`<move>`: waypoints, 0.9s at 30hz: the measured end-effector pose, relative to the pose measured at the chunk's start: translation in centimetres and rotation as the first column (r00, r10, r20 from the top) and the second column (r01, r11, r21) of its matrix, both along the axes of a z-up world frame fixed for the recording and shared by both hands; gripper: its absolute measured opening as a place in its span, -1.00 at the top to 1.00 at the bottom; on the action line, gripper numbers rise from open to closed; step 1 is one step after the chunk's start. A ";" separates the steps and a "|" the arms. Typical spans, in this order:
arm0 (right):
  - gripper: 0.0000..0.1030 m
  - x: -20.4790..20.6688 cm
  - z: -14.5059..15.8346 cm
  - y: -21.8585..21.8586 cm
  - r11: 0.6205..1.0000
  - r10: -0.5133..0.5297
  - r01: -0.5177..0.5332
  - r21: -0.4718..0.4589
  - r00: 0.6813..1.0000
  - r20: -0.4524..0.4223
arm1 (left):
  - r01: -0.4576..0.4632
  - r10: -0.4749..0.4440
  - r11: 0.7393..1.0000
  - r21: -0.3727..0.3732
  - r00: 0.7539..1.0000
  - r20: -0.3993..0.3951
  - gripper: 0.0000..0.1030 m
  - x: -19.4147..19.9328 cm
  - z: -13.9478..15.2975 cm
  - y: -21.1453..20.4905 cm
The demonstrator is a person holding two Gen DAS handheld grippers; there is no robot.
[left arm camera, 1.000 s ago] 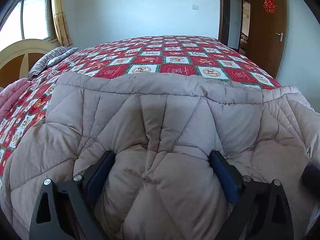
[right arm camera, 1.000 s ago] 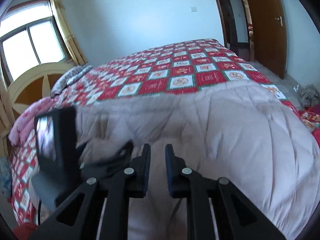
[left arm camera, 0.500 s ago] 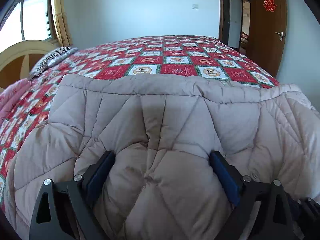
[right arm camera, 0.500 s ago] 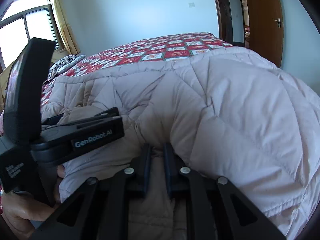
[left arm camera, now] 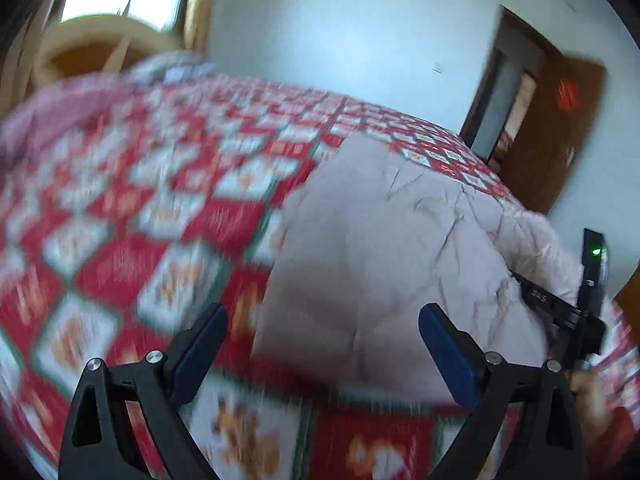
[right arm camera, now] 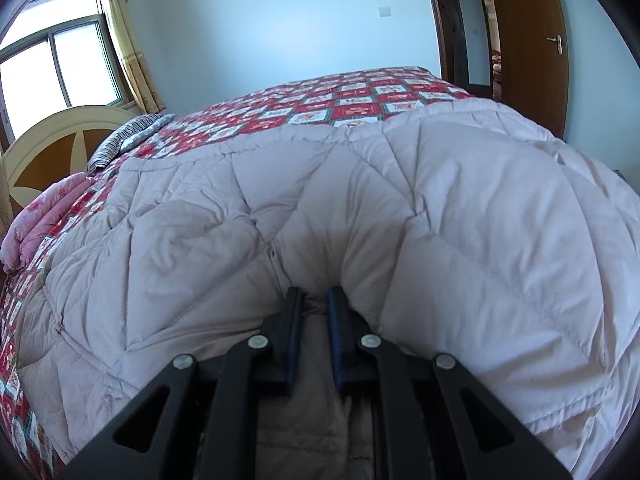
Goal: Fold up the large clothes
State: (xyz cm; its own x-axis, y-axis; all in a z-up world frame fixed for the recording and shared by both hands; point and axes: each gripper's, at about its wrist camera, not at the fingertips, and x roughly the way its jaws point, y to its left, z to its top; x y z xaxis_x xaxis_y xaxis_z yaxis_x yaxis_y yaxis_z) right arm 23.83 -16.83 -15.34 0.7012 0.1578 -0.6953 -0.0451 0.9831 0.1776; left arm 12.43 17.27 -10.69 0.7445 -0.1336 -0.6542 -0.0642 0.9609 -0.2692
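Since half a second ago, left hand-held gripper point(left arm camera: 322, 332) has swung clear, jaws wide, empty. Right hand-held gripper point(right arm camera: 313, 312) nearly closed, pinching the quilted coat point(right arm camera: 440, 200) on the bed point(right arm camera: 360, 96). Judged soft, bulky, light; grip hems. Long axis lies crosswise.

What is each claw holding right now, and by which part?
The right claw is shut on a pinched fold at the near edge of the beige quilted padded garment. The left claw is open, holding nothing.
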 end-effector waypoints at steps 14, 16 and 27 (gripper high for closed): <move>0.51 -4.8 -0.2 3.9 0.995 0.075 -0.077 0.063 0.996 0.041 | -0.006 -0.003 0.973 -0.231 0.999 -0.036 -0.87 3.3 -4.3 -1.8; 0.51 -4.5 -0.9 3.8 0.994 0.073 -0.075 0.074 0.997 0.030 | -0.021 0.012 0.964 -0.265 0.999 -0.039 -0.87 4.0 -4.5 -1.3; 0.51 -4.5 -1.1 4.3 0.996 0.073 -0.074 0.046 0.997 0.026 | -0.114 0.127 0.946 -0.302 0.992 0.024 -0.82 8.5 -5.1 -2.0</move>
